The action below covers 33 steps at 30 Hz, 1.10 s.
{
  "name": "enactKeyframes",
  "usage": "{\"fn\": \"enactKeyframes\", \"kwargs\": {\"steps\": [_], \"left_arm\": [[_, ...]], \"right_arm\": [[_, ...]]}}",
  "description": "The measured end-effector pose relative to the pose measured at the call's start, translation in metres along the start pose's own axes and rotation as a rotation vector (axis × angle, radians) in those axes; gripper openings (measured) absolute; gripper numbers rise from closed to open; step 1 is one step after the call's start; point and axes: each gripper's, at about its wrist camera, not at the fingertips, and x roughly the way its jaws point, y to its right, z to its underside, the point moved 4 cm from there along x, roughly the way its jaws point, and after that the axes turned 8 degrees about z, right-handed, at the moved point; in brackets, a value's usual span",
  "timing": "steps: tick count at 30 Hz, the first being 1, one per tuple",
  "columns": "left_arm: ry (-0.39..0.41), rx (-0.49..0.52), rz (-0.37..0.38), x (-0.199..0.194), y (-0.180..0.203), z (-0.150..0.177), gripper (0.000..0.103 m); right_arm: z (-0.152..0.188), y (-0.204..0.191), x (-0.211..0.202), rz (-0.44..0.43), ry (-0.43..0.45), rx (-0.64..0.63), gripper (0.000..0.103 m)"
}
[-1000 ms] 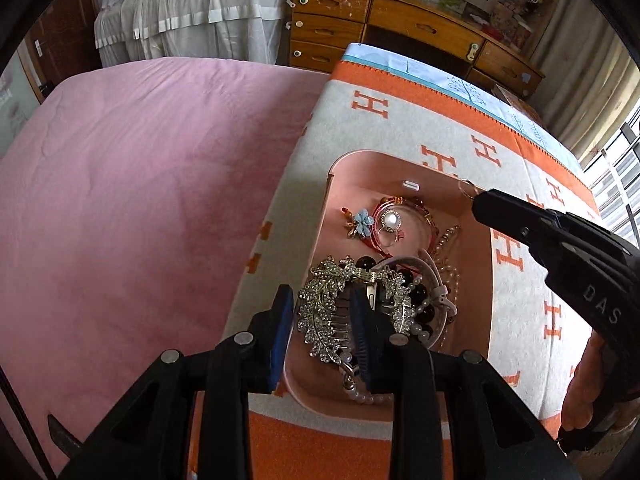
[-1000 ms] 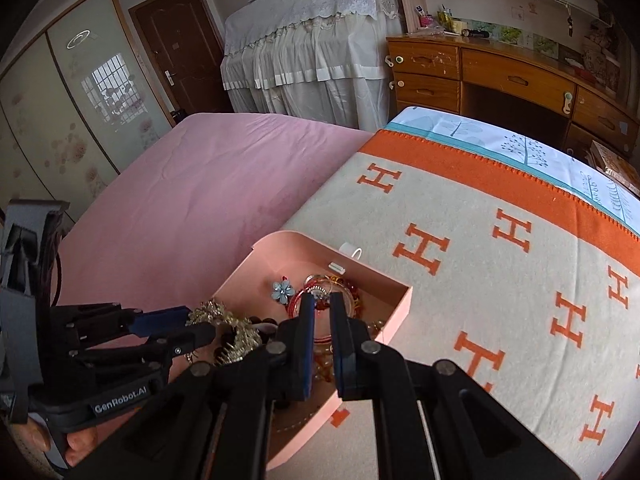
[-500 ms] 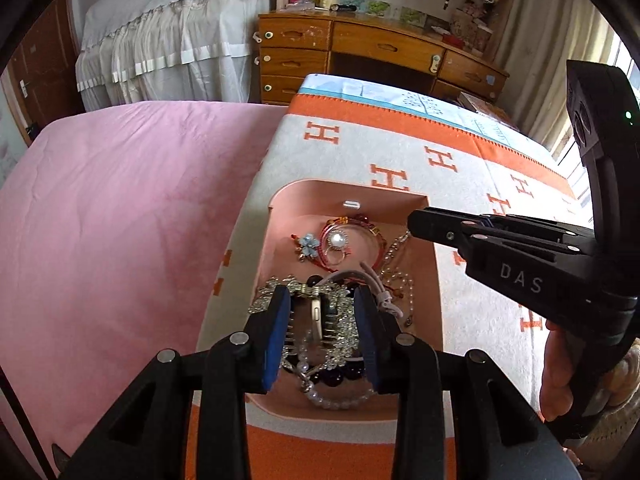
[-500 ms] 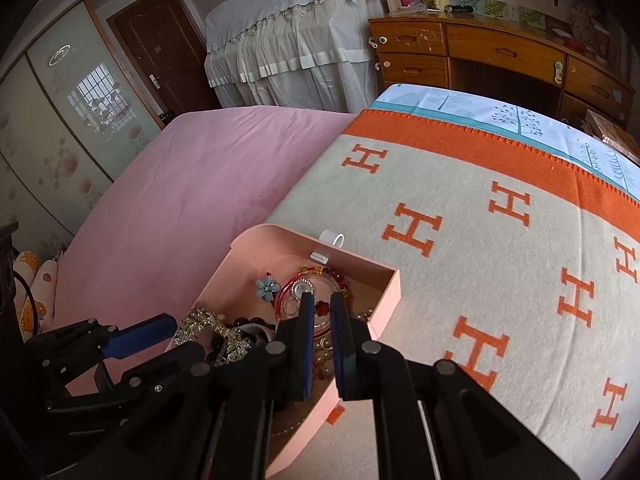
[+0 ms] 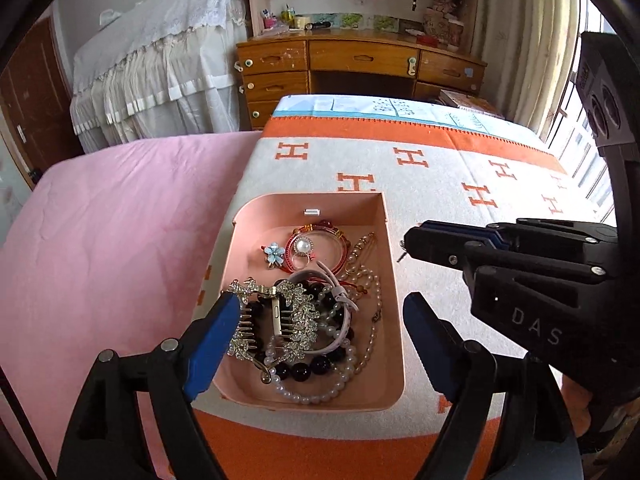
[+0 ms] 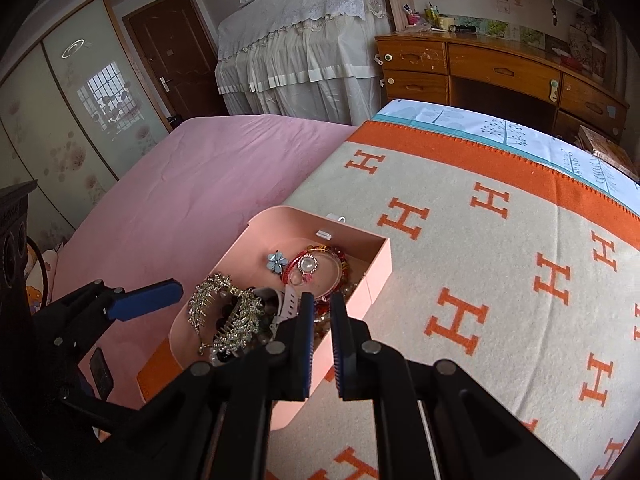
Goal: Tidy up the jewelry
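A pink tray [image 5: 384, 216] on the orange-and-cream H-pattern blanket holds a jewelry pile: a rhinestone leaf hair claw [image 5: 276, 320], pearl and black bead strands [image 5: 316, 368], a red bangle [image 5: 320, 246], a pearl ring [image 5: 302, 246] and a blue flower pin [image 5: 274, 253]. My left gripper [image 5: 320, 332] is open wide and empty above the tray's near end, the claw lying loose between its pads. My right gripper [image 6: 320, 340] is nearly shut, with a narrow gap, over the tray's right wall [image 6: 376, 276]. A thin metal piece sticks out at its tip in the left wrist view [image 5: 402, 250].
The blanket [image 6: 480, 264] spreads right of the tray. A pink bedsheet [image 5: 120, 220] lies to the left. A wooden desk with drawers [image 5: 360, 68] and a lace-covered piano [image 5: 160, 60] stand beyond the bed.
My left gripper opened wide and let go of the rhinestone hair claw, which now lies in the tray. The left gripper drew back and up. The right gripper stayed near the tray's right wall.
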Motion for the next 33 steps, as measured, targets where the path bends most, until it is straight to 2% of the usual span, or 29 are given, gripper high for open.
{"fn": "enactKeyframes", "kwargs": {"steps": [2, 4, 9, 13, 18, 23, 25, 28, 33], "left_arm": [[0.02, 0.052, -0.014, -0.006, 0.019, 0.002, 0.097], [0.04, 0.1, -0.015, -0.011, 0.04, 0.006, 0.101], [0.077, 0.222, -0.028, -0.024, 0.083, 0.013, 0.101], [0.135, 0.267, -0.025, -0.042, 0.102, 0.012, 0.102], [0.195, 0.253, -0.016, -0.071, 0.109, 0.005, 0.102], [0.214, 0.219, 0.004, -0.093, 0.113, -0.002, 0.102], [0.219, 0.202, 0.014, -0.099, 0.114, -0.005, 0.102], [0.216, 0.173, 0.019, -0.108, 0.118, -0.008, 0.102], [0.214, 0.139, 0.037, -0.115, 0.121, -0.01, 0.102]], "right_arm": [[0.007, 0.009, -0.013, 0.025, 0.021, 0.013, 0.008], [0.015, 0.02, -0.026, 0.08, 0.033, 0.027, 0.008], [0.038, 0.055, -0.063, 0.205, 0.029, 0.127, 0.008], [0.059, 0.082, -0.095, 0.27, 0.016, 0.241, 0.009], [0.081, 0.093, -0.13, 0.311, 0.025, 0.328, 0.023], [0.09, 0.089, -0.157, 0.327, 0.078, 0.353, 0.025], [0.09, 0.087, -0.166, 0.343, 0.11, 0.349, 0.028], [0.09, 0.086, -0.18, 0.364, 0.157, 0.352, 0.038], [0.09, 0.086, -0.198, 0.377, 0.215, 0.361, 0.041]]}}
